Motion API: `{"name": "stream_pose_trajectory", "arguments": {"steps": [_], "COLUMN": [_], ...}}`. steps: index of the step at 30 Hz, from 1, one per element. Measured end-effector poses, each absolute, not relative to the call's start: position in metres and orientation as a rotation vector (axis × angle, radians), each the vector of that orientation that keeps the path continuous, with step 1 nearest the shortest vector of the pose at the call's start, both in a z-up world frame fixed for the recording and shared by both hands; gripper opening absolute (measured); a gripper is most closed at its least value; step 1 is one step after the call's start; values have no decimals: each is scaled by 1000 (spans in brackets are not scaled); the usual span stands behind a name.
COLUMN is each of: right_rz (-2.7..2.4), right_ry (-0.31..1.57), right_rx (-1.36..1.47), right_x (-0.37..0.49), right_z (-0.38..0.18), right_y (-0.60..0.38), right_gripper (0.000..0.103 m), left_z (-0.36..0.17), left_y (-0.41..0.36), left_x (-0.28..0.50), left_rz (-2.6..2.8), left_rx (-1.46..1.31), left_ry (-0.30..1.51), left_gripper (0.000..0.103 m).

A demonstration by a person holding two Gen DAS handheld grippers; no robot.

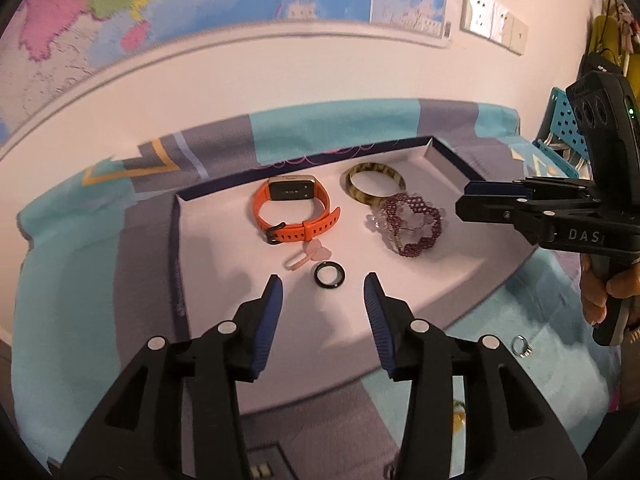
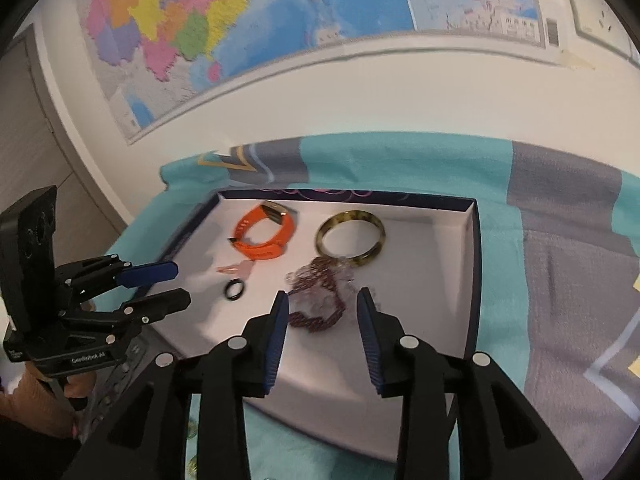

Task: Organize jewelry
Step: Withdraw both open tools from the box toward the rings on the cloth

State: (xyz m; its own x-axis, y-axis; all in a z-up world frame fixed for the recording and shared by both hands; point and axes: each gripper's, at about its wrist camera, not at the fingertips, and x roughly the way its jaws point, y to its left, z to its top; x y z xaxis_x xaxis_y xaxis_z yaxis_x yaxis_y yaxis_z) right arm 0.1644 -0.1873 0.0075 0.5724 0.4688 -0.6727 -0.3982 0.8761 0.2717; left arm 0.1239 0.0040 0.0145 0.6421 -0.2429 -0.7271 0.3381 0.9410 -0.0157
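Everything worth watching sits in or around the shallow white tray [image 1: 224,280] with the dark rim, laid on a blue-and-grey cloth [image 1: 72,300]. Inside it, toward the far wall of the tray, lies an orange watch [image 1: 294,210] on its side, and just beside that a mottled bangle [image 1: 374,188]; a beaded bracelet [image 1: 412,226] of dark red beads touches the bangle's near edge. Nearer the tray's front lie a pale pink ring [image 1: 306,258] and a black ring [image 1: 329,275], close together but apart. One small silver ring [image 1: 522,347] lies outside the tray, on the cloth off its right front corner, so I'd judge that one is not yet sorted. The left gripper [image 1: 324,286] hangs over the tray's front with its jaws apart and nothing between the pads; the black ring lies on the tray floor between and just beyond the tips. The right gripper [image 2: 322,304] hangs over the beaded bracelet, jaws likewise apart and empty. As for handling, the rings look light, hard and smooth, likely to skid or flip; pinching across the band's outer sides seems safest. The beaded bracelet looks limp and snag-prone, so take a bunched section. The bangle is stiff; grip its wall.
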Motion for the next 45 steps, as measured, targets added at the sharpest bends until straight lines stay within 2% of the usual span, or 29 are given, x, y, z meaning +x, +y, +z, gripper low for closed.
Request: {"name": "stream_pose_trajectory", "arguments": {"steps": [5, 23, 45], "right_rz": [560, 626, 603], "right_ry": [774, 857, 866], "right_rx": [64, -61, -70], "right_x": [130, 46, 30], "right_z": [22, -20, -25], "right_y": [-182, -154, -148], "right_gripper": [42, 42, 42], "left_z": [26, 5, -12], "left_y": [12, 18, 4], "left_x": [97, 28, 0], "left_rz": [-336, -372, -408], "left_rx": [112, 132, 173], "left_ry": [764, 786, 820], "left_gripper": [46, 49, 51]}}
